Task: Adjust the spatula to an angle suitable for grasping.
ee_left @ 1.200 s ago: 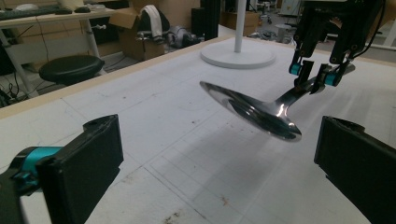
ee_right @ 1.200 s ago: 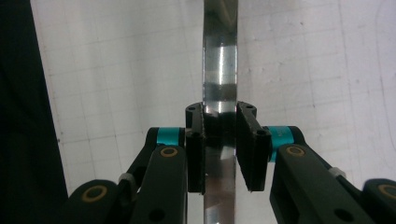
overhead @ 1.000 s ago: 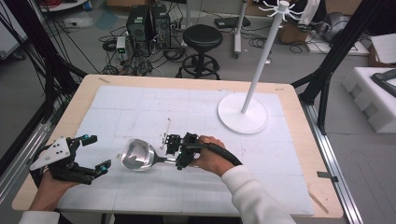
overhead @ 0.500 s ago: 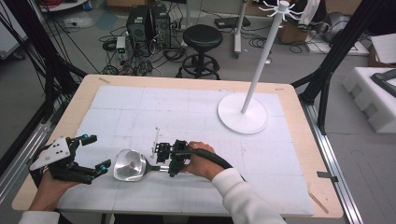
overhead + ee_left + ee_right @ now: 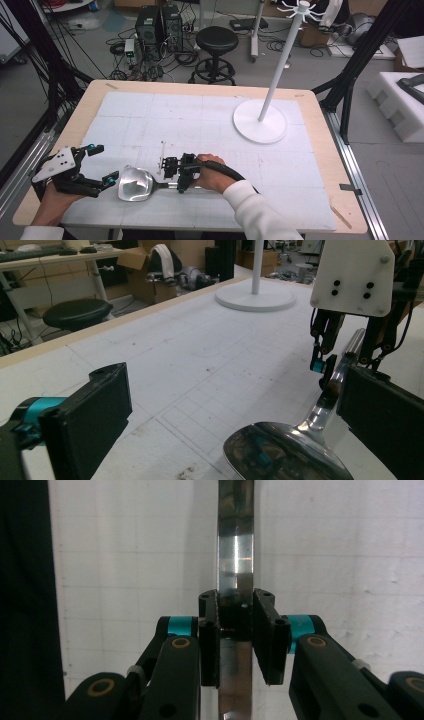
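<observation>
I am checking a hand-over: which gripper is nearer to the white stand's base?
Right. The right gripper, shut on the ladle handle, is nearer the white stand's base; the left gripper is open, farther away.

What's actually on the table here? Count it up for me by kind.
Metal ladle: 1
White stand with a round base: 1
Hand-held grippers: 2, the left gripper open, the right gripper shut on the ladle's handle
Total: 4

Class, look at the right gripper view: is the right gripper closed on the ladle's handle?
Yes: the right gripper has both black jaws pressed against the shiny handle of the ladle.
</observation>
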Available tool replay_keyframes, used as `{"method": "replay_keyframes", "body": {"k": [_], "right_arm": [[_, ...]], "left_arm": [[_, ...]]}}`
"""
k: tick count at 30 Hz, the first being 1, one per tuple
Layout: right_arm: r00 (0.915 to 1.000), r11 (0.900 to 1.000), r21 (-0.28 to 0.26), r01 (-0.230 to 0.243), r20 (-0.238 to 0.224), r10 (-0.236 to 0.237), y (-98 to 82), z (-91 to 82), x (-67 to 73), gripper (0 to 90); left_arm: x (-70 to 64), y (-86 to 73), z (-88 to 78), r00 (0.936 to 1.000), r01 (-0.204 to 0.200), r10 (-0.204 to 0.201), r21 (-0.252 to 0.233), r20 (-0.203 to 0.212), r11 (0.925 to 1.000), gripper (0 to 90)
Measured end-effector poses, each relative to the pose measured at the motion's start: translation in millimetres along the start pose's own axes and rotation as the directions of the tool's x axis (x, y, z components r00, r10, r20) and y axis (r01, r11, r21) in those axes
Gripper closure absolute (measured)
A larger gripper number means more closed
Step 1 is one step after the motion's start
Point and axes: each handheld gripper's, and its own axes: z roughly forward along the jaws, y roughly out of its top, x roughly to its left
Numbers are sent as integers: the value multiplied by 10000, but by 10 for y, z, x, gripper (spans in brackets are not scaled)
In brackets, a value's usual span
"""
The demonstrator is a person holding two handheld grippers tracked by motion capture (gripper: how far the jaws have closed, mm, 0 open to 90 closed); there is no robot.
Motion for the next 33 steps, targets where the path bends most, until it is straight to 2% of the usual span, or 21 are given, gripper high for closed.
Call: {"method": "replay_keyframes", "body": {"k": [4, 9, 11, 14, 16, 18, 20, 22, 23, 28, 30, 31, 33], "right_arm": [[9998, 9995, 232, 203, 52, -204, 8, 43, 8, 751], [9987, 9985, 233, 503, 5, -504, 6, 77, 7, 728], [9984, 9983, 162, 566, -18, -566, 6, 89, 13, 597], [9990, 9990, -79, 439, -82, -439, -2, 54, 5, 557], [9994, 9994, -126, 332, -112, -333, -24, 40, -3, 462], [9985, 9984, -274, 485, -243, -491, -47, 2, -3, 392], [9975, 9964, -695, 483, -489, -517, -65, -68, 10, 313], [9969, 9910, -1183, 626, -390, -677, -92, -150, 23, 229], [9964, 9877, -1434, 625, -472, -699, -111, -193, 24, 218], [9968, 9594, -2708, 792, 160, -778, -240, -390, 75, 114], [9984, 9521, -3006, 557, 58, -566, -304, -451, 80, 43], [9985, 9459, -3198, 542, 278, -478, -342, -481, 87, 8], [9995, 9355, -3524, 269, 249, -194, -426, -546, 82, 2]], "left_arm": [[-3, -4, 6, 10000, 47, -47, -30, 1, 10000, 17], [-1, -9, 12, 10000, 10, -10, 53, 18, 10000, 17], [-2, -9, 14, 10000, -24, 24, 75, 38, 10000, 17], [-8, -11, 16, 10000, 11, -12, 69, 52, 10000, 17], [-9, -11, 15, 10000, -18, 18, 72, 57, 10000, 17], [-11, -13, 20, 10000, -8, 8, 100, 63, 9999, 18], [-12, -14, 23, 9999, -89, 87, 168, 110, 9998, 17], [-17, -14, 29, 9999, -135, 134, 206, 95, 9997, 17], [-18, -14, 30, 9999, -127, 124, 236, 92, 9996, 17], [-15, -11, 35, 9999, -106, 104, 250, 73, 9996, 17], [-14, -8, 37, 10000, -60, 59, 229, 44, 9997, 17], [-13, -8, 38, 10000, -46, 45, 228, 43, 9997, 17], [-13, -6, 43, 9999, -89, 87, 309, 61, 9995, 17]]}}
